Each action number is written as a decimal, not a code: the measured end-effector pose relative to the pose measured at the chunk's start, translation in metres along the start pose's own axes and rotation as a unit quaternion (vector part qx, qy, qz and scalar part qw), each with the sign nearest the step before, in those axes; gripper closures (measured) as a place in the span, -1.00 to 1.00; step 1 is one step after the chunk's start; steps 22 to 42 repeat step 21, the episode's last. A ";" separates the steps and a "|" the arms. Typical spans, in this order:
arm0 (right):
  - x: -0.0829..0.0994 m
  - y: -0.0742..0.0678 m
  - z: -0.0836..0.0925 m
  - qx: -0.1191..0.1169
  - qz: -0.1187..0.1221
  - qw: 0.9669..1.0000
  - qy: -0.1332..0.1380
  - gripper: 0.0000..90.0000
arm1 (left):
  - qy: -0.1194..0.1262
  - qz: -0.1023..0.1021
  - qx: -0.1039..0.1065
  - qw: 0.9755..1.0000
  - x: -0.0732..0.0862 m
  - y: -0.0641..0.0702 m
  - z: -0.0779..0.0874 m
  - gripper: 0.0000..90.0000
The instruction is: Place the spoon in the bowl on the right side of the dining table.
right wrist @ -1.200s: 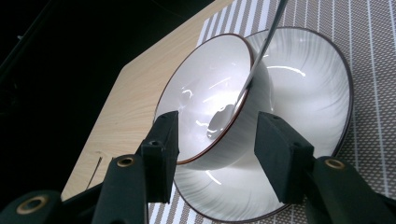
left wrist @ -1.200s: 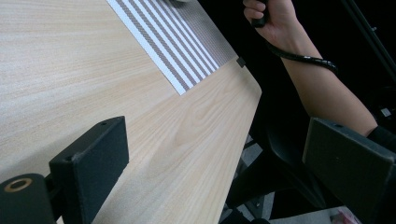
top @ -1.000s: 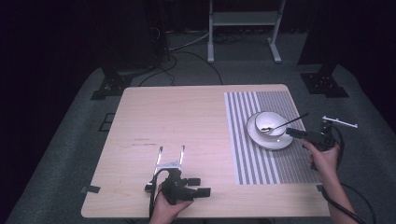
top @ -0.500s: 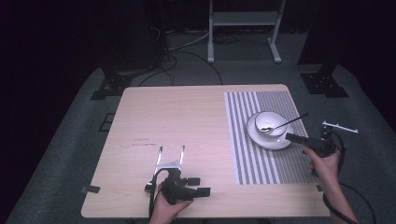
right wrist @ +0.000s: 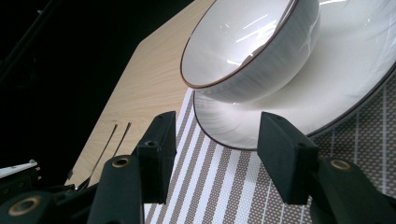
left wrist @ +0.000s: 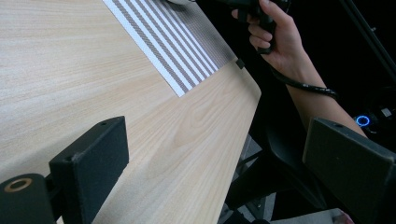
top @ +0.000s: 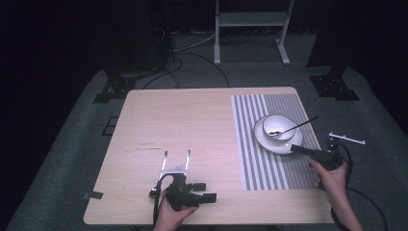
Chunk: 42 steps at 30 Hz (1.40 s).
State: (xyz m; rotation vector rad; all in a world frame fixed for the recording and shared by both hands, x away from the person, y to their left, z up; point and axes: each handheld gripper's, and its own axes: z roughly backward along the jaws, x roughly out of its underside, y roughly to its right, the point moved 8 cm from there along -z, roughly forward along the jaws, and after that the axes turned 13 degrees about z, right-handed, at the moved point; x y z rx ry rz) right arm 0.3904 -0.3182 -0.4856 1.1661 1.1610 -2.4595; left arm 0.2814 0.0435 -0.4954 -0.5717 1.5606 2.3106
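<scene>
On the striped mat: the plate [top: 269, 142] sits with a bowl [top: 279, 126] on it, a spoon [top: 293, 127] resting in the bowl.
Right gripper [right wrist: 212, 161]: jaws apart, nothing between them, plate rim just ahead.
Direction: plate lies straight along its jaws, slightly above.
Nearer hand: right.
Left gripper [top: 176, 155]: released, over bare table [top: 192, 120], well apart from the plate.

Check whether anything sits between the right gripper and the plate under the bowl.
Nothing visible blocks it. The right gripper stands open just short of the plate, with only bare striped mat between the jaws and the rim. The bowl sits on the plate, above that path.
</scene>
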 end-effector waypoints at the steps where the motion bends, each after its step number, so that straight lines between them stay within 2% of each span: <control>1: 0.002 0.000 0.000 -0.001 -0.002 1.000 0.000 0.03 | 0.000 0.000 0.000 1.000 0.000 0.000 0.000 -0.87; 17: 0.025 -0.015 0.001 -0.015 0.009 1.000 0.000 0.01 | 0.000 -0.002 0.002 1.000 0.000 0.000 0.001 -0.88; 21: 0.029 -0.023 0.001 -0.030 0.010 0.999 0.009 0.00 | -0.001 -0.002 0.002 1.000 0.000 0.000 0.001 -0.87; 42: 0.029 -0.023 0.001 -0.030 0.010 0.999 0.009 0.00 | -0.001 -0.002 0.002 1.000 0.000 0.000 0.001 -0.87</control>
